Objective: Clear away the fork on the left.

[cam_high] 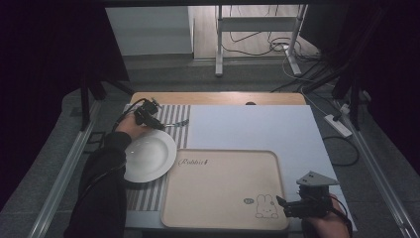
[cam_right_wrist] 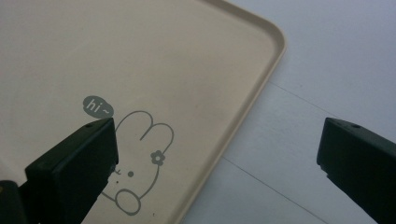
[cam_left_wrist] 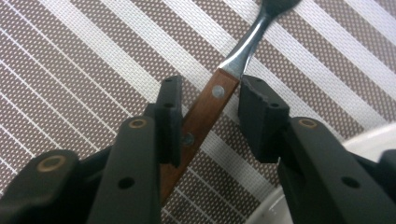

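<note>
— Where's the fork (cam_left_wrist: 219,100) lying?

— On the striped placemat (cam_left_wrist: 84,60) at the far left of the counter (cam_high: 247,126), just beyond the white plate (cam_high: 148,156). In the high view its long axis runs across the mat, metal end toward the right.

— And your left hand-held gripper (cam_left_wrist: 210,116)?

— It straddles the wooden handle. The left gripper view shows one pad touching the wood and the other a little apart from it, so nothing is pinched. The handle slants up toward the steel neck; the tines run off the top edge, while the high view shows them faintly.

— The right hand-held gripper (cam_right_wrist: 219,154)?

— Spread wide over the near right corner of the beige rabbit tray (cam_right_wrist: 261,60), holding nothing.
</note>
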Available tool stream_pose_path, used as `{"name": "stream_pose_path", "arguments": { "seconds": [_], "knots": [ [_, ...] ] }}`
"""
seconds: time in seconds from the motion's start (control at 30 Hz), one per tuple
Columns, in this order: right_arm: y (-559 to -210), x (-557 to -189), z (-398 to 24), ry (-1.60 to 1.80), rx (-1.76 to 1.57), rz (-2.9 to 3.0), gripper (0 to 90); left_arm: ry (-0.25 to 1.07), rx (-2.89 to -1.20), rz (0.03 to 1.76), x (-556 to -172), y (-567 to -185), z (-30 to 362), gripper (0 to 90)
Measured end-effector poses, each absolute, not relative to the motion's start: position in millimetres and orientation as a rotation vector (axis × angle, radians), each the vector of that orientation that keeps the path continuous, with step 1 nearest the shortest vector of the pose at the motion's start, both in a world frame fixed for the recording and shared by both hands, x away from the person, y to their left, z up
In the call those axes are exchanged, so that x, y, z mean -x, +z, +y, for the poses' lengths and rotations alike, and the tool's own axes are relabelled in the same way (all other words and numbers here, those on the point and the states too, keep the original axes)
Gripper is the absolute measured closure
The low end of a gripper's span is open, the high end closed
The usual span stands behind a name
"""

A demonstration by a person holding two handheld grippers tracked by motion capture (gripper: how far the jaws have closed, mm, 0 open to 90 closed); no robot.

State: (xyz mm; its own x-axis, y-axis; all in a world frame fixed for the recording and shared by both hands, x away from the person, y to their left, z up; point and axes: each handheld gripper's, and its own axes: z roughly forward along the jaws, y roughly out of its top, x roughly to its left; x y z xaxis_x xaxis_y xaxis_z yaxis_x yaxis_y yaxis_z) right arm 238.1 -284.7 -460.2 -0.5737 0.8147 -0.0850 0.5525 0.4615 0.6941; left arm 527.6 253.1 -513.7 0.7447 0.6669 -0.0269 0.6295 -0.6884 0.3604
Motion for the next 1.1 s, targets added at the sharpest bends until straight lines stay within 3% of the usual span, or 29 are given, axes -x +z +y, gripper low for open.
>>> {"name": "stream_pose_path", "arguments": {
  "seconds": [0.13, 0.4, 0.8, 1.1],
  "knots": [
    [-460.1, -238.4, -285.0, 0.876, -1.152, 2.313, 0.0, 0.15, -2.623, 0.946, -525.7, -513.3, 251.6, 77.3],
    [-460.1, -238.5, -285.0, 0.875, -1.153, 2.313, 0.0, 0.085, -2.557, 1.003, -529.3, -514.5, 258.4, 77.9],
    [-460.0, -238.5, -285.0, 0.876, -1.155, 2.309, 0.0, 0.228, -2.489, 1.116, -531.9, -499.3, 279.4, 78.0],
    [-459.8, -238.1, -284.9, 0.876, -1.151, 2.307, 0.0, 0.244, -2.447, 1.112, -526.7, -475.9, 278.4, 77.9]
  ]
}}
